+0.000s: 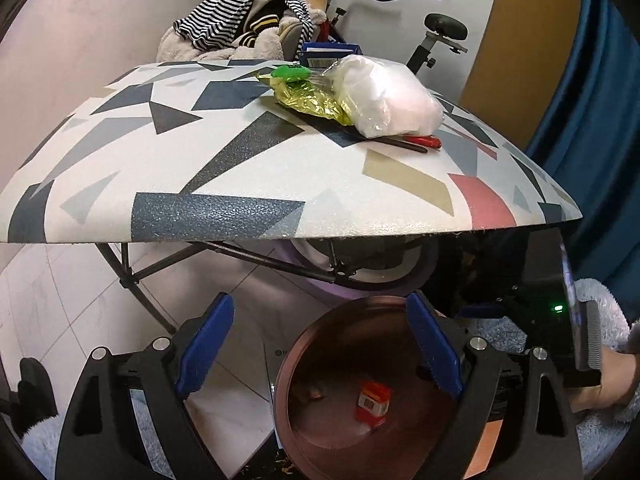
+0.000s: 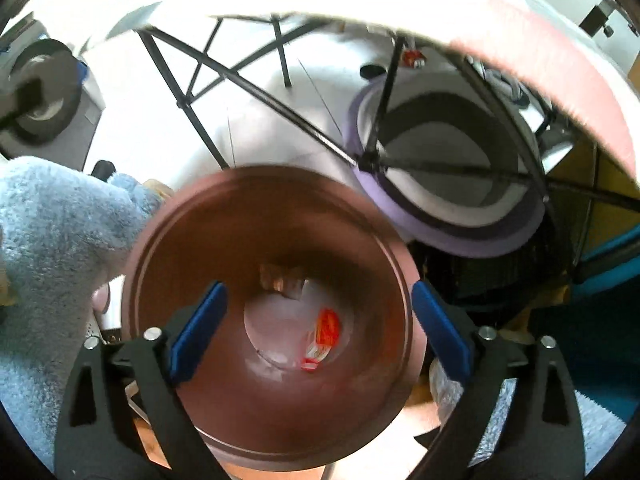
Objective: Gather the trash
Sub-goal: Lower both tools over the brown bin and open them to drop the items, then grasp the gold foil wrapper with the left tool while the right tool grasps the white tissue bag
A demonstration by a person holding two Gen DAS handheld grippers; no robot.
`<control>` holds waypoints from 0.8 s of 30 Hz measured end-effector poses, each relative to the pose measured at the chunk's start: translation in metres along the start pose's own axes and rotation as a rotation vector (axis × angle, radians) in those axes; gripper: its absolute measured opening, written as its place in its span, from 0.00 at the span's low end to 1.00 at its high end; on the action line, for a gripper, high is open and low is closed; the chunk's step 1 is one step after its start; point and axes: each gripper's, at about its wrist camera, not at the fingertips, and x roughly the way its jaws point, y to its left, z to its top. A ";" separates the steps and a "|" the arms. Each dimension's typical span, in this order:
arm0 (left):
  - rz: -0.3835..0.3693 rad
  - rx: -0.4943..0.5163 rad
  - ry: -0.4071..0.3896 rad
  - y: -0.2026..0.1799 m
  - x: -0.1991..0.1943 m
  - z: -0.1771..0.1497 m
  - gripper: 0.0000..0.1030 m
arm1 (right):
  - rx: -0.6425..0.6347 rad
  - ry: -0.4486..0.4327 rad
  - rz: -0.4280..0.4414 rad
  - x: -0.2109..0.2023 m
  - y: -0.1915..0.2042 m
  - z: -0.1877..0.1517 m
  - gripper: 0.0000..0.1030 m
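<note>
A brown round bin point(image 1: 320, 364) stands on the floor below the table's near edge, with a red-and-white wrapper point(image 1: 373, 402) inside. My left gripper point(image 1: 318, 354) is open and empty, beside and above the bin's left rim. My right gripper point(image 2: 318, 330) is open and empty, directly over the bin point(image 2: 224, 412), where the red wrapper point(image 2: 326, 330) and a brown scrap point(image 2: 280, 278) lie at the bottom. On the patterned table point(image 1: 200, 184) lie a white plastic bag point(image 1: 390, 98), a yellow-green wrapper point(image 1: 310, 98) and a red-handled tool point(image 1: 416, 143).
A pile of clothes point(image 1: 240, 20) sits behind the table, with a blue box point(image 1: 328, 52) and an exercise bike point(image 1: 440, 36). A purple-rimmed white tub point(image 2: 452, 184) stands under the table among its black folding legs point(image 2: 200, 92). A blue curtain point(image 1: 592, 120) hangs at the right.
</note>
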 end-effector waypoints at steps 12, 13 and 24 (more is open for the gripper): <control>0.009 -0.095 -0.037 0.017 -0.007 0.005 0.83 | -0.026 -0.252 -0.039 -0.058 0.005 0.012 0.93; 0.010 -0.102 -0.039 0.019 -0.007 0.005 0.83 | -0.020 -0.271 -0.043 -0.062 0.003 0.014 0.93; 0.016 -0.124 -0.055 0.024 -0.009 0.008 0.83 | 0.039 -0.365 -0.067 -0.082 -0.009 0.018 0.93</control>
